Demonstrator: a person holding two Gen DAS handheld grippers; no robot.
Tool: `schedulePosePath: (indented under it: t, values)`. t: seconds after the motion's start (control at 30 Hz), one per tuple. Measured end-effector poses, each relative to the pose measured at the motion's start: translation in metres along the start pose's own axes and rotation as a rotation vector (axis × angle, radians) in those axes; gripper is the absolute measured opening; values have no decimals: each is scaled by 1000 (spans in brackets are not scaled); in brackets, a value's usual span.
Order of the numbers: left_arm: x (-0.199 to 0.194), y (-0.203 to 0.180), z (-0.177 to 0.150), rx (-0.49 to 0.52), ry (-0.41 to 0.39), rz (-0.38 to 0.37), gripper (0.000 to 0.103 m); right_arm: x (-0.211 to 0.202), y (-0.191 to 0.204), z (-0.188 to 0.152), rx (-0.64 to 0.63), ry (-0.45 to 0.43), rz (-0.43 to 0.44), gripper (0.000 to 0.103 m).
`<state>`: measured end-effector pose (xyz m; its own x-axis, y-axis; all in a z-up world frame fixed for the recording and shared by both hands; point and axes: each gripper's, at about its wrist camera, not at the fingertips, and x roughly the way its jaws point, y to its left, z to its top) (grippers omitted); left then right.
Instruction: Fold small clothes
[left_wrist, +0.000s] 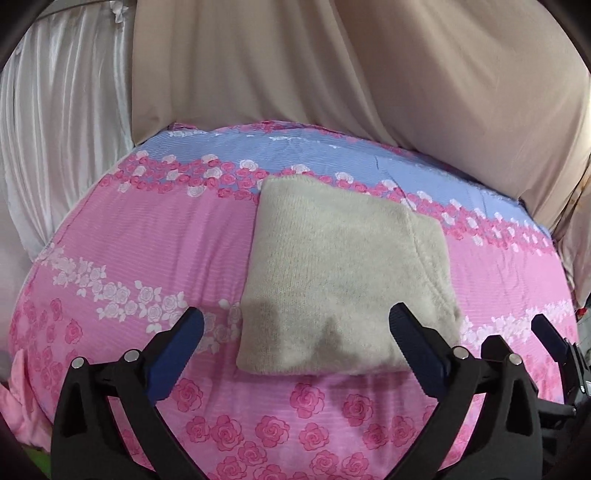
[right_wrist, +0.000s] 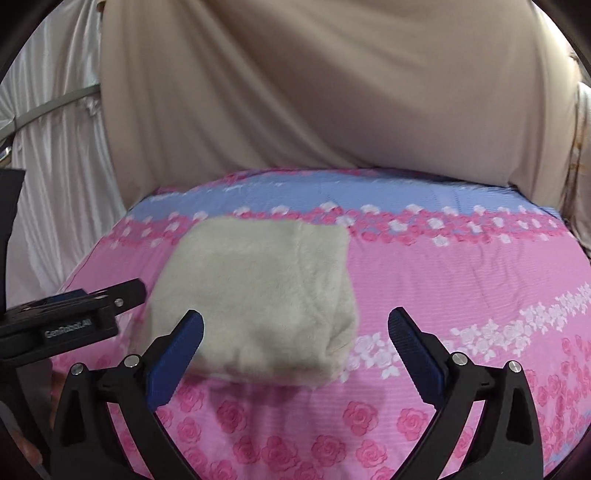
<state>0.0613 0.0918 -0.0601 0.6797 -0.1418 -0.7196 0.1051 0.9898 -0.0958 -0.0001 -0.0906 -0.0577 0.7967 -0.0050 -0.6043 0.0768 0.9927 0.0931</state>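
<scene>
1 folded cream knit garment (left_wrist: 332, 266) lies on 1 flowered bedsheet (left_wrist: 140, 236), pink with bands of roses and 1 blue band along its far side; the garment sits near the middle of the sheet, its far edge reaching the rose border below the blue band. 2 grippers are in play, each with 2 black fingers faced with blue pads. The left gripper (left_wrist: 295, 321) has its jaws spread wide and grasps nothing: its left finger hangs over bare pink sheet, its right finger over the near right corner of the garment, and whether that pad touches the cloth cannot be told. The right gripper (right_wrist: 295, 321) is likewise released, jaws wide; its left finger overlaps the garment's near left part, its right finger stands over the sheet well to the right of it. Behind the bed hang 2 drapes: 1 beige curtain (left_wrist: 369, 74) across the far side and 1 white satin curtain (left_wrist: 55, 129) at the far left. The left wrist view alone shows the garment's knit ribbing sharply, 1 crumpled pink cloth (left_wrist: 26, 398) at the near left edge, and the right gripper's fingers at the near right. The right wrist view, blurred, alone shows the left gripper's body side-on at the left, bearing a printed label too soft to read.
</scene>
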Motion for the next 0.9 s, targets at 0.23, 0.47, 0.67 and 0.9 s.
schedulePosePath:
  t: [0.23, 0.47, 0.67, 0.9]
  values:
    - [-10, -9, -8, 50, -62, 61, 98, 5, 6, -10, 15, 71, 24, 98]
    - [-17, -23, -10, 103, -89, 85, 98, 3, 4, -14, 19, 78, 26, 98]
    - [-20, -19, -11, 85, -96, 110, 98, 2, -10, -16, 81, 93, -6, 98]
    - [-18, -18, -15, 93, -83, 128, 98, -5, -24, -14, 176, 86, 16, 98]
